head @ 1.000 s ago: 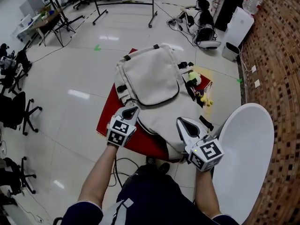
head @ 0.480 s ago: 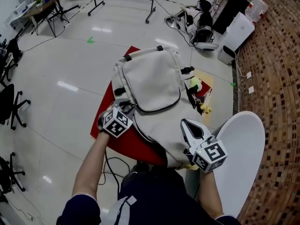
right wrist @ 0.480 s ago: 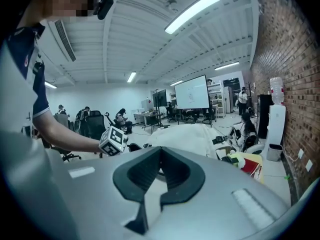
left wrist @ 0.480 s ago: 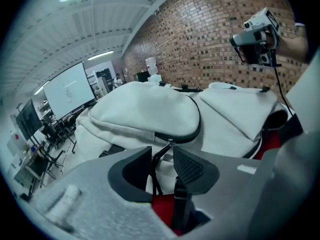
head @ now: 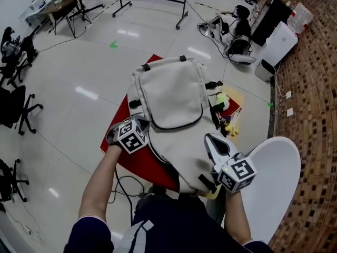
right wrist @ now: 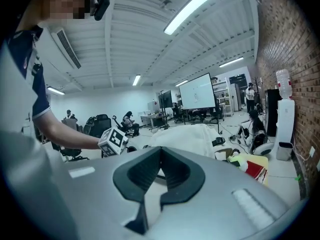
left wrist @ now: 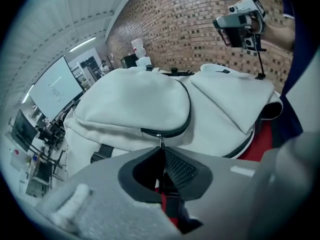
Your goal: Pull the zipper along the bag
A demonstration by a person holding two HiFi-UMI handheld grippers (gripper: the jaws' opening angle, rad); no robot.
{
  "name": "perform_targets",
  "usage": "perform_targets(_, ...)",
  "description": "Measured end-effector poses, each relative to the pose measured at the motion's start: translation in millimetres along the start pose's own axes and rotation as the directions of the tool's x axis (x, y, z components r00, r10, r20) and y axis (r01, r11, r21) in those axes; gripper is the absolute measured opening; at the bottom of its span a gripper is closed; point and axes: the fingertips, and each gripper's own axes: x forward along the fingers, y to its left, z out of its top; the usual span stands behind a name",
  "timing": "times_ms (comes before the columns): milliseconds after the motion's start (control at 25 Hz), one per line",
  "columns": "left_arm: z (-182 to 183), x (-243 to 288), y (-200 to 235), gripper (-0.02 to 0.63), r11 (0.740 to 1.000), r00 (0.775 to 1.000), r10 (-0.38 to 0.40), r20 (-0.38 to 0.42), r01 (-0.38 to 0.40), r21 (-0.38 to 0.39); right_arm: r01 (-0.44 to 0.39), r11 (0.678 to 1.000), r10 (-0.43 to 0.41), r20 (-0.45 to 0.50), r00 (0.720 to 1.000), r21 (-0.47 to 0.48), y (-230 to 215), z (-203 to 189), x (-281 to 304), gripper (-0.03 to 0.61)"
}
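Observation:
A pale grey backpack lies flat on a red table, its front pocket edged by a dark zipper track. My left gripper is at the bag's left side, where that track ends. In the left gripper view the small metal zipper pull runs down into the tips of the left gripper, whose jaws are closing on it. My right gripper rests over the bag's near right part. In its own view the right gripper is shut, with nothing seen between the pads.
A white round seat stands close on the right. Yellow toys and dark items lie by the bag's right side. Office chairs stand at the left, a white appliance and a brick wall at the far right.
My left gripper has turned and shifted from the bag's near left corner to the front pocket's zipper end. The right gripper has stayed on the bag's near part.

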Motion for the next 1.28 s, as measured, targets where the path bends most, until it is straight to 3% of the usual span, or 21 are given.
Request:
perform_targets(160, 1.9, -8.0, -5.2, 0.021, 0.994, 0.999, 0.053, -0.009, -0.053, -0.099, -0.040, 0.999, 0.040, 0.005, 0.999, 0.022, -15.7, -3.0, -6.3, 0.003)
perform_targets(440, 3.1, -9.4, -26.8, 0.020, 0.982, 0.995, 0.078, -0.059, -0.087, -0.167, -0.066, 0.997, 0.067, -0.033, 0.997, 0.040, -38.0, -24.9, -15.3, 0.003)
perform_targets(640, 7.8, -7.0, -44.9, 0.025, 0.966, 0.994, 0.070, -0.088, -0.089, -0.242, -0.006, 0.998, -0.003, -0.129, 0.992, -0.067, -70.9, -50.9, -20.0, 0.003)
perform_targets(760, 14.4, -2.6, -58.6, 0.022, 0.958, 0.994, 0.045, -0.099, -0.072, -0.279, 0.048, 0.991, -0.072, -0.203, 0.977, -0.121, -100.0, -71.5, -23.6, 0.003)
perform_targets(880, 20.8, 0.9, -64.0, 0.025, 0.938, 0.995, 0.044, -0.095, -0.074, -0.340, 0.047, 0.993, -0.074, -0.267, 0.961, -0.108, -120.1, -91.5, -22.8, 0.002)
perform_targets(920, 23.0, 1.5, -66.3, 0.026, 0.927, 0.995, 0.041, -0.088, -0.071, -0.368, 0.029, 0.995, -0.059, -0.303, 0.951, -0.100, -123.4, -102.7, -21.7, 0.066)
perform_targets(960, 25.2, 2.0, -69.3, 0.026, 0.917, 0.996, 0.036, -0.081, -0.065, -0.393, 0.007, 0.996, -0.037, -0.342, 0.939, -0.090, -124.5, -114.4, -19.8, 0.189)
perform_targets(1120, 38.2, 9.2, -77.9, 0.028, 0.897, 0.998, 0.041, -0.057, -0.061, -0.438, -0.066, 0.996, 0.035, -0.452, 0.891, -0.053, -124.4, -150.8, -10.4, 0.195)
perform_targets(1280, 59.1, 15.0, -82.6, 0.028, 0.880, 0.998, 0.031, -0.049, -0.051, -0.472, -0.113, 0.994, 0.096, -0.467, 0.879, -0.007, -120.1, -158.7, -8.7, 0.155)
